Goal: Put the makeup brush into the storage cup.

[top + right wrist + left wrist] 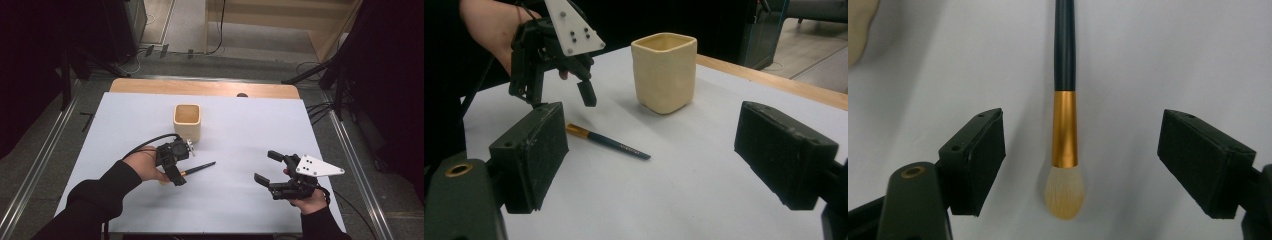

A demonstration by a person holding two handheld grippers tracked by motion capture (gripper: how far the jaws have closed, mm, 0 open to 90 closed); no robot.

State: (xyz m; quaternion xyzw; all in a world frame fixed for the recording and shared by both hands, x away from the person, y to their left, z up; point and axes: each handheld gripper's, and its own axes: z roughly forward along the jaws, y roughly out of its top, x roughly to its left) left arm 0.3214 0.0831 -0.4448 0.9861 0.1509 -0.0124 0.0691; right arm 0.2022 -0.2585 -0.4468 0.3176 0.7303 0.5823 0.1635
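The left tool (1078,165) hangs open over the brush (1065,125), ready to lower and close on its gold collar; the right tool (272,167) waits open.

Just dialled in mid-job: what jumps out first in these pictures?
First the makeup brush with its gold collar, lying flat on the white table; the left gripper hangs right over it, jaws open either side of the bristle end, not touching. Behind it stands a cream square cup, upright. The right gripper sits open off to the right, holding nothing.
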